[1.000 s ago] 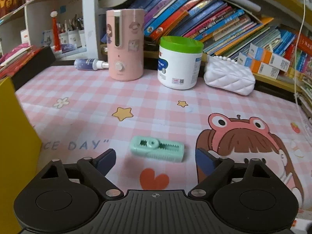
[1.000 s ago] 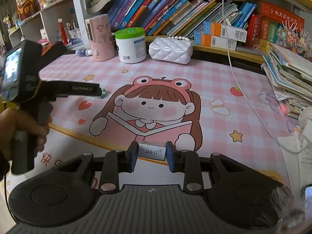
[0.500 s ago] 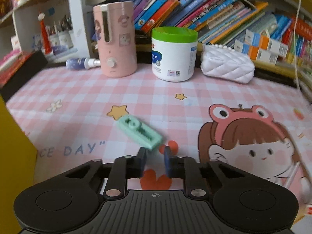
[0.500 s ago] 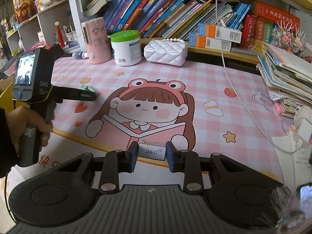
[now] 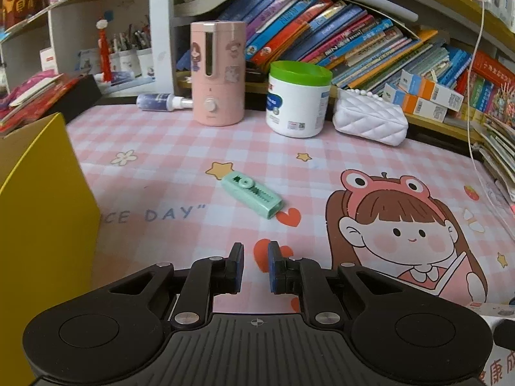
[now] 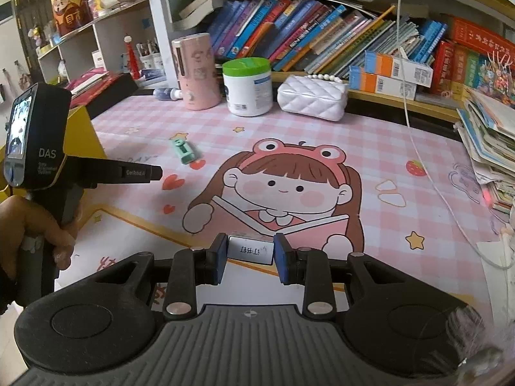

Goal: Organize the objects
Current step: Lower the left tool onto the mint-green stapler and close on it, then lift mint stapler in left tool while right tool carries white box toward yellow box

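The left gripper (image 5: 254,267), fingers nearly clenched and empty, is needing to spread wider around the eraser (image 5: 252,195), while the right gripper (image 6: 250,259) is grasping a box (image 6: 250,250).

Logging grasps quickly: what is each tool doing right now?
Left tool: nearly closed, holding nothing; the green correction tape lies ahead on the mat.
Right tool: closed on a small white labelled box.
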A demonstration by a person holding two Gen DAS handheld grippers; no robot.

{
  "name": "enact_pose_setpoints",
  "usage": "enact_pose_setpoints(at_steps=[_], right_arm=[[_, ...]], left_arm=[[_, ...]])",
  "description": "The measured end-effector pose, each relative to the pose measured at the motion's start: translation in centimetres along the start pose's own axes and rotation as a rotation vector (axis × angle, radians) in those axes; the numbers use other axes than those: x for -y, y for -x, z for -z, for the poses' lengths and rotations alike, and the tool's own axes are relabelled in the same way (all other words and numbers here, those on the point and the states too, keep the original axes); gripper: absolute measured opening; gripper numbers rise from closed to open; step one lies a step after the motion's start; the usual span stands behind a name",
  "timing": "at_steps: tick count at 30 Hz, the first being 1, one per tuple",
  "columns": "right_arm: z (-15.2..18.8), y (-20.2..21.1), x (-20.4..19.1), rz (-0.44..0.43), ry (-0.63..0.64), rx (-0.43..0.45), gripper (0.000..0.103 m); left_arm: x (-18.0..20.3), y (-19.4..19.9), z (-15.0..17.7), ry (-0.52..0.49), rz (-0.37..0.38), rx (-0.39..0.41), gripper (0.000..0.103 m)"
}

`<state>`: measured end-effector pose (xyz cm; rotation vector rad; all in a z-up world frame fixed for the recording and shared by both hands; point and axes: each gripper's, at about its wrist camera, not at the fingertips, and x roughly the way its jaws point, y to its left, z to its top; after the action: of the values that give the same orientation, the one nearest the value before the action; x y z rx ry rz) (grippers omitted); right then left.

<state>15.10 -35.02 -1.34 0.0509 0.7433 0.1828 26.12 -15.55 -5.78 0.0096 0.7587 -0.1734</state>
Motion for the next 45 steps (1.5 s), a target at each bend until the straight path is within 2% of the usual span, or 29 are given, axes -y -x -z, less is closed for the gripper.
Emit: enact_pose_setpoints(at_steps=[1,4,5,6,8,11,16,23,28,30,34,36,45], right_arm=[[0.0,0.1,-0.1,-0.002,0.002,0.002,0.028],[0.2,0.4,-0.1,-0.003,0.005,0.004,0.028],[0.2,0.5,0.0,0.000,0.003,0.004,0.028],[0.4,0.5,0.1,0.001,0.001,0.003,0.029],[0.6,0.6,0.3,0.008,-0.005,-0.004,0.028],[0.9,0.6,0.8,0.019,-0.012,-0.016,0.029],[1.0,0.6,1.8,0.041,-0.025,-0.021,0.028],[1.3,0.3,3.3,0.069,-0.052,-0.039,0.028],[1.3,0.0,4.1,0.088,-0.063,-0.052,0.028],[1.4,0.1,4.3,0.092,-0.065,-0.053,0.028],[1.4,0.1,4.5,0.099,-0.076,-0.052,0.028],[1.3,0.1,4.4,0.101,-0.078,-0.049,0.028],[0.9,-0.1,2.7,0.070,-0.056,-0.031,0.029]], left_arm=[[0.0,0.0,0.0,0.005,-0.011,0.001,0.015],[0.2,-0.2,0.1,0.008,-0.028,-0.004,0.025],[0.3,-0.4,0.2,0.004,-0.037,-0.008,0.042],[0.6,-0.6,0.2,0.000,-0.046,-0.008,0.063],[1.1,-0.8,0.3,-0.011,-0.057,0.021,0.076],[1.8,-1.7,0.1,-0.019,-0.043,0.013,0.076],[2.7,-3.7,-1.1,-0.058,-0.074,0.017,0.076],[1.6,-7.2,-3.4,0.014,-0.131,-0.002,0.073],[1.7,-8.6,-3.9,0.036,-0.148,-0.003,0.056],[1.9,-8.5,-4.0,0.026,-0.143,0.006,0.025],[1.9,-7.9,-3.8,0.025,-0.136,-0.004,0.023],[1.9,-7.0,-3.5,0.032,-0.101,-0.005,0.023],[2.7,1.6,-1.6,0.022,0.051,0.055,0.023]])
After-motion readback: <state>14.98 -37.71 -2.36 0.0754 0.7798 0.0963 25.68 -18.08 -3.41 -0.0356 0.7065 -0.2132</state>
